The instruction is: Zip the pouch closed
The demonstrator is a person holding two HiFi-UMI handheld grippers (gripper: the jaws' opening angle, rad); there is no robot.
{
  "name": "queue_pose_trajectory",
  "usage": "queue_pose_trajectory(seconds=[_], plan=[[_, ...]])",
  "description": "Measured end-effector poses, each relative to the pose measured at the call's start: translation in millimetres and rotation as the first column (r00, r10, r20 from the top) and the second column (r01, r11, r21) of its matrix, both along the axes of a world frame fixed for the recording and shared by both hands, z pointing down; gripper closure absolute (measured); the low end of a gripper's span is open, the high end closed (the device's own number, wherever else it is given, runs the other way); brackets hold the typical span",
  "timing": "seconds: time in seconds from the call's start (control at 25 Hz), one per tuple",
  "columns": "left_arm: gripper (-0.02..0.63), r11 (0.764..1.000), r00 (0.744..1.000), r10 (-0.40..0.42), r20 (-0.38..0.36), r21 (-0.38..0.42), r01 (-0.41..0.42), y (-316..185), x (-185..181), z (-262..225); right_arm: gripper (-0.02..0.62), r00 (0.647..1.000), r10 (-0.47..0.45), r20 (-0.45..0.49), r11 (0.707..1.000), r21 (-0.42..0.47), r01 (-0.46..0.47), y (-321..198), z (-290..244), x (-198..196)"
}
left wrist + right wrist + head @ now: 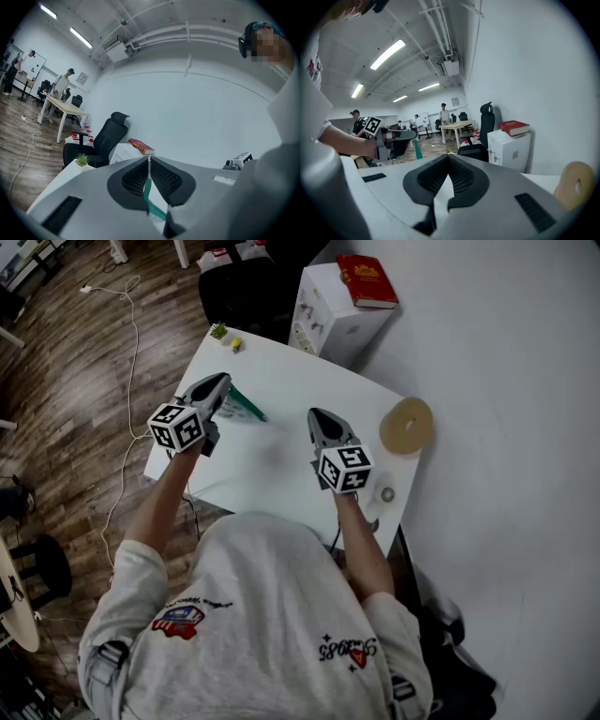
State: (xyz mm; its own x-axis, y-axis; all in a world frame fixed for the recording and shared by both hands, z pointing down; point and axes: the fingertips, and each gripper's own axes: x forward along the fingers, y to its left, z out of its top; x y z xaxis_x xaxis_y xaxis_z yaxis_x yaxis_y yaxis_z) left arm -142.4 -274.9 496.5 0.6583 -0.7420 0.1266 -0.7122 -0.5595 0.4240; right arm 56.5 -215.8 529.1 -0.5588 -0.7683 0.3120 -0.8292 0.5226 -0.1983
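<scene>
**Pouch anchored in the left jaws; right jaws closed on nothing**

*Head view.* The left gripper (227, 382) clamps one end of the green pouch (246, 407). The pouch is well apart from the tape roll (406, 426), and the right gripper (313, 413) stands between pouch and roll. The pouch's long axis runs slantwise from the left jaws toward the roll, free end leading. It appears to be held above the white surface (272, 470), though contact cannot be ruled out. The end grip probably serves as an anchor, keeping the zip line taut so a slider can be drawn along it.

*Left gripper view.* The jaws are pressed together on a thin green edge. The rest of the pouch passes below them toward the camera. No slider or zip teeth can be made out.

*Right gripper view.* The jaws meet tip to tip with nothing between them. They sit on the roll's side of the pouch and are apart from it. The pouch shows as a narrow upright strip under the left jaws. Whether the zip is closed cannot be told.
</scene>
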Motion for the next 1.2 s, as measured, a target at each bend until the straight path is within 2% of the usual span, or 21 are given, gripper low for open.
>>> queue_pose_trajectory(seconds=[0.16, 0.4, 0.6, 1.2], plan=[[0.589, 1.0, 0.999, 0.002, 0.033, 0.012, -0.002, 4, 1, 1, 0.591, 0.996, 0.058, -0.062, 0.996, 0.065, -0.053, -8, -20, 9], [0.589, 0.997, 0.994, -0.001, 0.113, 0.078, -0.008, 8, 13, -11, 0.592, 0.994, 0.097, -0.053, 0.983, 0.16, -0.088, -12, -50, 23], [0.589, 0.993, 0.984, 0.002, 0.177, 0.116, -0.022, 12, 21, -14, 0.592, 0.991, 0.121, -0.055, 0.979, 0.172, -0.11, -12, -51, 32], [0.589, 0.992, 0.985, 0.025, 0.171, 0.122, -0.046, 11, 35, -19, 0.594, 0.99, 0.121, -0.068, 0.978, 0.178, -0.107, -11, -52, 41]])
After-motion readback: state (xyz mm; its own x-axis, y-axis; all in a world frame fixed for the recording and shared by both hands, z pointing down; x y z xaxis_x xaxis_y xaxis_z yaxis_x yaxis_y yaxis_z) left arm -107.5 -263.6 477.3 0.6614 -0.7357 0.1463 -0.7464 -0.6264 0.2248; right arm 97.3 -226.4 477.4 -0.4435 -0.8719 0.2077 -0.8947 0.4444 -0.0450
